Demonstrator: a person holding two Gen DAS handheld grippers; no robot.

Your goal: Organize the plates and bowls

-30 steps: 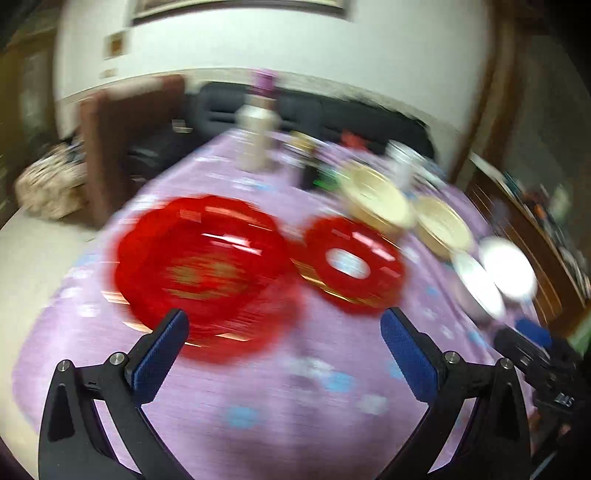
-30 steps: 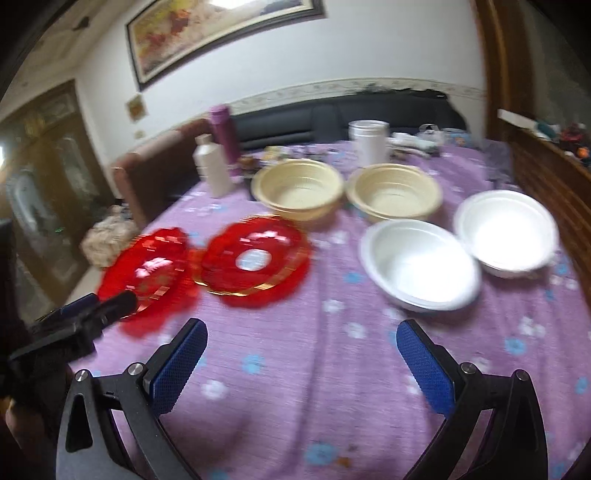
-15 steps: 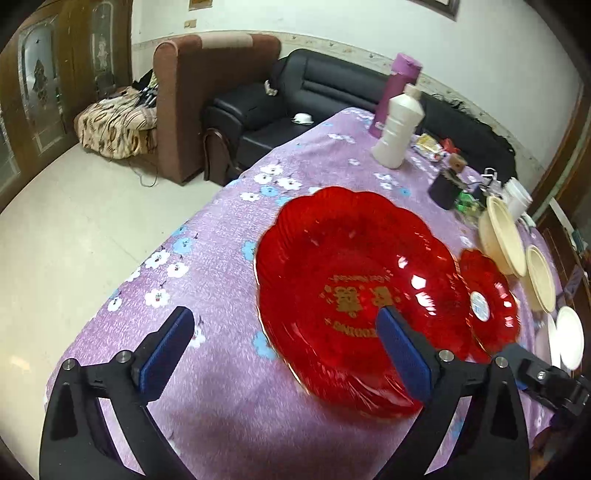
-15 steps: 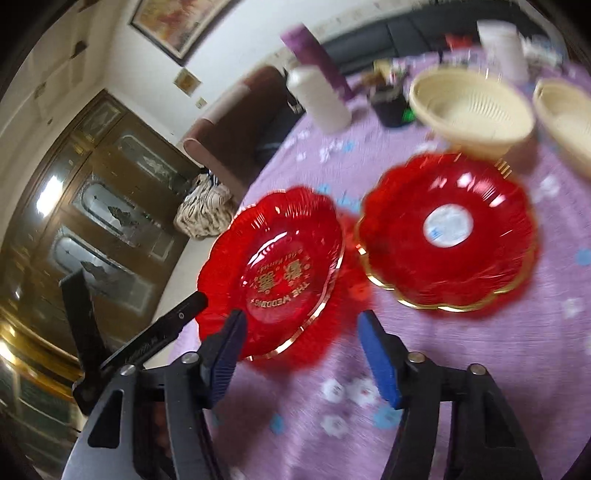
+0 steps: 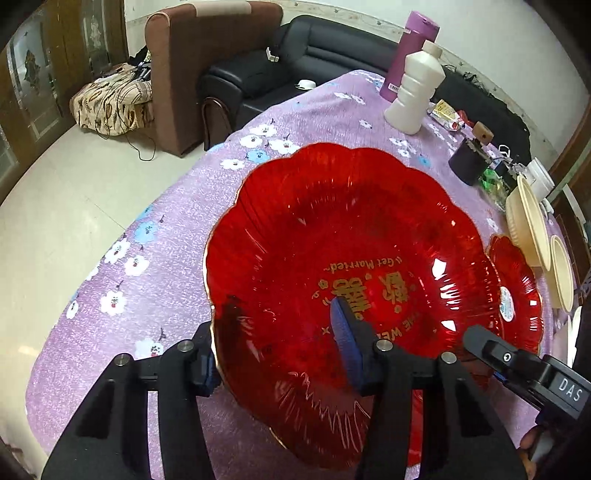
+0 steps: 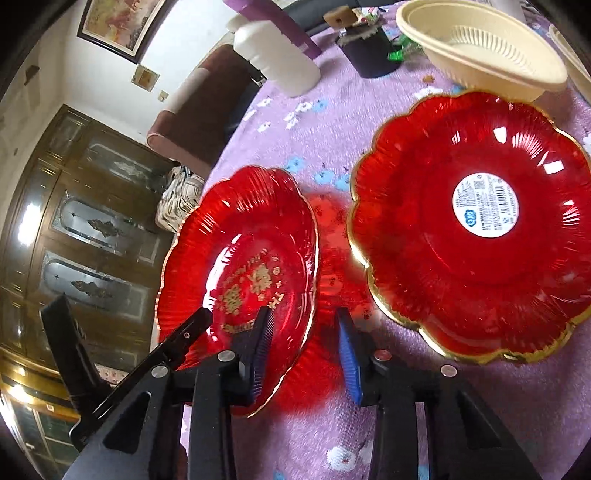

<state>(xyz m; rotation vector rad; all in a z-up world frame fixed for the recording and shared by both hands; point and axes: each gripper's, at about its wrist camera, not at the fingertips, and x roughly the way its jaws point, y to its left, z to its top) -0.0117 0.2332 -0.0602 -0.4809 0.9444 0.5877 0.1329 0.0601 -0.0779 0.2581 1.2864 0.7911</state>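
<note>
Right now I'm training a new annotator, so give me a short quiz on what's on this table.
1. True or false: the gold-lettered red plate carries a round white label.
2. What stands beside the purple flask? A white bottle; B kettle; C teapot.
3. How many red plates lie on the purple tablecloth?
Key: 1 false, the label sits on the other red plate; 2 A; 3 two.

Brown armchair (image 5: 192, 55), black sofa (image 5: 295, 62), pale floor (image 5: 74, 192), framed painting (image 6: 118, 22).
</note>
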